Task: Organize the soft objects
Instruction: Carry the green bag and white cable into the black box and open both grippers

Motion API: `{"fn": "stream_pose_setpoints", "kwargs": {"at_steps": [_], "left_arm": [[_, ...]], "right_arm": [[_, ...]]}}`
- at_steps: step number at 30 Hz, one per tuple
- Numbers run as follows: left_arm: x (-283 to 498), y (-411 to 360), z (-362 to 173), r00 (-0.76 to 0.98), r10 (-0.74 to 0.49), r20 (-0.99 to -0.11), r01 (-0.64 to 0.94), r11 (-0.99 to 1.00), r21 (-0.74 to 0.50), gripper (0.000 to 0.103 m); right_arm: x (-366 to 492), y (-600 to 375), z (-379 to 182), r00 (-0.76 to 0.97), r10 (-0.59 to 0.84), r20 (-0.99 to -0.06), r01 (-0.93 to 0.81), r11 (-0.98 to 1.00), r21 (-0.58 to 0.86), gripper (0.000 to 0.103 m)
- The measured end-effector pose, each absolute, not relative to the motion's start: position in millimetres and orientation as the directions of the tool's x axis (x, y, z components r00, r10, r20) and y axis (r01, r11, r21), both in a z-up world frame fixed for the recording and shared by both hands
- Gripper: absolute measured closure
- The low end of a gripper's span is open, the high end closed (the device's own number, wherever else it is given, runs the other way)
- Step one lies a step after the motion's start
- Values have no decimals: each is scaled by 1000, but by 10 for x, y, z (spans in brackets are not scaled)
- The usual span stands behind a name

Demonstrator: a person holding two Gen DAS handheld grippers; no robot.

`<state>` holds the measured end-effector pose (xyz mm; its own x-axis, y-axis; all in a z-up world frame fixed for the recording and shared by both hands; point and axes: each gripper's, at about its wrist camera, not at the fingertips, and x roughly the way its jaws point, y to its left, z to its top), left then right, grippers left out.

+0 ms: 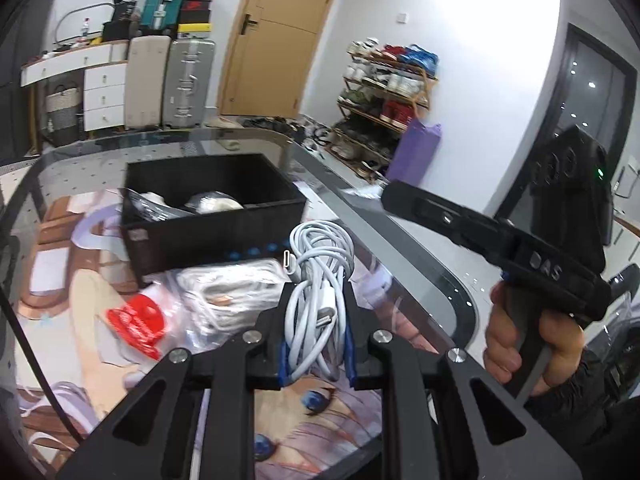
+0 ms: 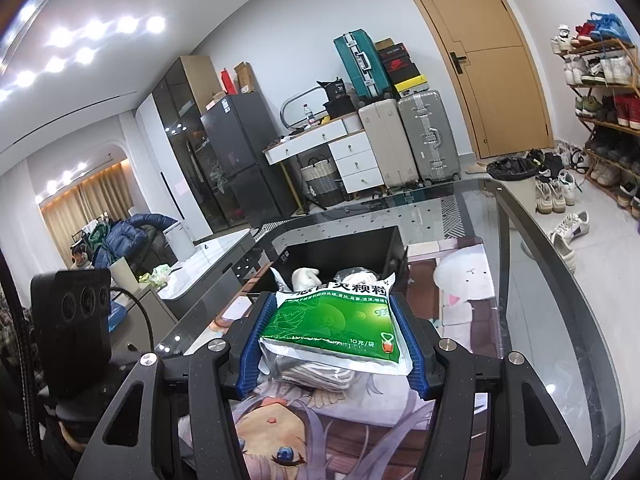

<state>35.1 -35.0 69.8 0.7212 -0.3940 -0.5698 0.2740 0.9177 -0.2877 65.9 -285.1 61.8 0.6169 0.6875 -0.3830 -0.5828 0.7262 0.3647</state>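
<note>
A coiled white charging cable (image 1: 318, 280) is sitting in the lower centre of the left wrist view, pinched between the blue-padded fingers of the left gripper (image 1: 316, 344), which is closing on the bundle's lower half. The cable is looking light and limp; its loops are fanning loosely above the pads, and a connector end (image 1: 289, 258) is poking out at the top, so the bundle could slump or shed a loop if squeezed off-centre. Taking it across the middle of the coil, where all strands are overlapping, is probably the safest hold.

In the centre of the right wrist view, a green medicine sachet (image 2: 340, 330) is resting between the fingers of the right gripper (image 2: 332, 338), which is clamping it by both side edges. The foil pack appears light, pliable and somewhat slick, and it is bowing slightly; underneath it, pale folded packaging is showing, though whether that is gripped too cannot be told.

Just beyond both held items, in the middle of each frame, a black storage box (image 1: 216, 236) is standing on the glass table (image 1: 420, 264), already holding white soft items and a clear bag. To the lower left of the cable, a plastic-bagged bundle of white cable (image 1: 224, 296) and a red-labelled bag (image 1: 138, 326) are lying against the box's near wall. The person's hand (image 1: 520, 340) is gripping the right tool's handle at the frame's right edge.
</note>
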Motion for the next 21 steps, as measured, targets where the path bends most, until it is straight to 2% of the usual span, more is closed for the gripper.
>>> {"fn": "stream_pose_setpoints", "kwargs": {"at_steps": [21], "left_arm": [[771,194,864,799,-232,-555,121,966,-229,85]], "right_arm": [[952,-2343,717,604,650,-461,-594,753,284,45]]}}
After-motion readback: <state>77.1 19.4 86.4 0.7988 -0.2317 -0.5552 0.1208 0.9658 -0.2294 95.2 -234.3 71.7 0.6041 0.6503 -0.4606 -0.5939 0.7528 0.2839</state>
